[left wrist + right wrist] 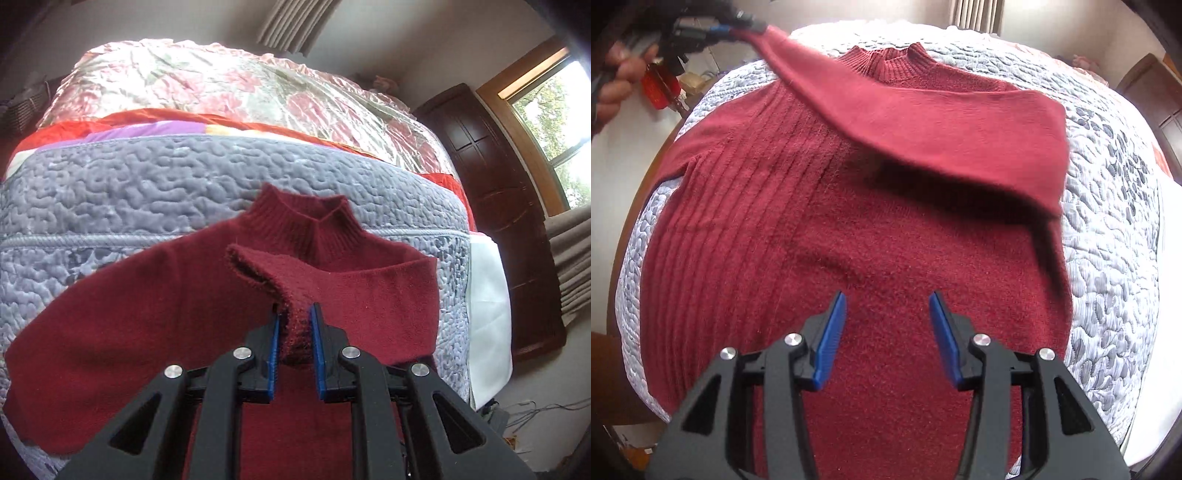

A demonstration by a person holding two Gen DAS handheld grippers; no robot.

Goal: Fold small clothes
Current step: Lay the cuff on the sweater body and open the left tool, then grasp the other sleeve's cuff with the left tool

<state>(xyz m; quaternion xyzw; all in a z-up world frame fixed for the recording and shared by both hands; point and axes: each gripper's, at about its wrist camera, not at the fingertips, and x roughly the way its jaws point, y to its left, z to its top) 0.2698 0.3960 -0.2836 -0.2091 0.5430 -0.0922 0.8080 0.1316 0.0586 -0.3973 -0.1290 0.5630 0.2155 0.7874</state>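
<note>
A dark red knit sweater (871,236) with a ribbed high collar (890,61) lies spread on a grey quilted bed cover (1108,229). Its right sleeve (945,122) is lifted and drawn across the chest toward the upper left. My left gripper (295,314) is shut on that sleeve's cuff (266,269); in the right wrist view the same left gripper (738,27) shows at the top left with the cuff in it. My right gripper (887,301) hovers open over the sweater's lower body, nothing between its blue pads.
Folded floral and red bedding (229,88) is piled at the far end of the bed. A dark wooden cabinet (506,206) and a window (557,122) stand to the right. A hand (617,81) holds the left gripper. Cables (535,413) lie on the floor.
</note>
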